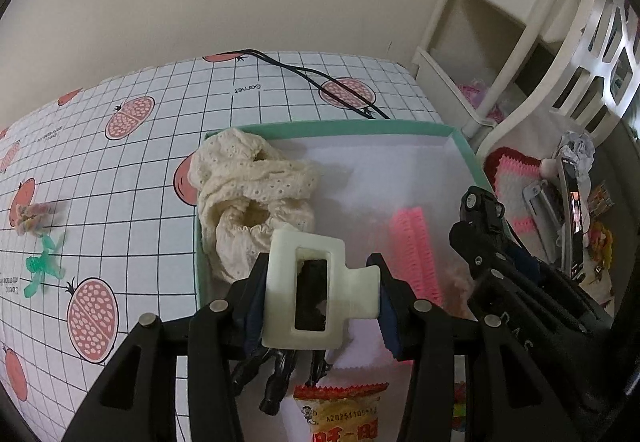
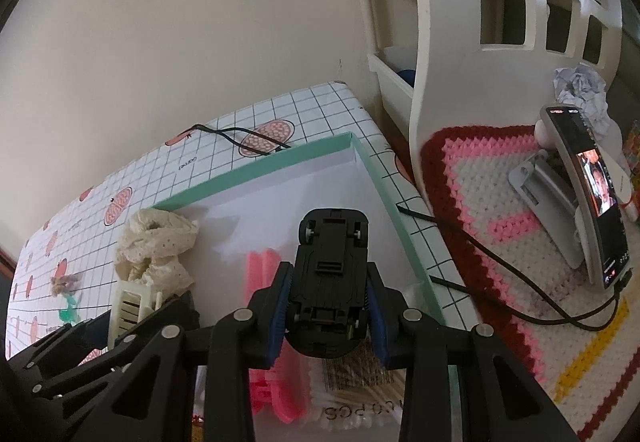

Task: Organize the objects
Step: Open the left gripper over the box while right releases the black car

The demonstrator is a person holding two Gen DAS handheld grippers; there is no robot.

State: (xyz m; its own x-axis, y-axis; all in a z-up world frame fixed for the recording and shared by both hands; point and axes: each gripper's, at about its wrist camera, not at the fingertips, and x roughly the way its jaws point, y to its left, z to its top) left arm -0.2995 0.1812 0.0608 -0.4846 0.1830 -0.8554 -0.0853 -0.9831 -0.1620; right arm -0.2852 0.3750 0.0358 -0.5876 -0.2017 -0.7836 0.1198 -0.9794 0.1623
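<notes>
Hair claw [image 1: 320, 286], rigid, light plastic, clamped across its body by left hand-held gripper [image 1: 320, 294]; right hand-held gripper [image 2: 328, 306] clamps toy car [image 2: 330, 282] above box [image 2: 256, 170].

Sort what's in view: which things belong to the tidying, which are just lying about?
Job: green box, cream hair clip in left gripper, black toy car in right gripper, lace cloth, pink comb.
Lying about: phone, crochet mat, cable.

Below my left fingers the snack packet [image 1: 340, 414] runs off the frame. My right fingers hide part of the swab bag [image 2: 360, 386]; its print is cut short.
</notes>
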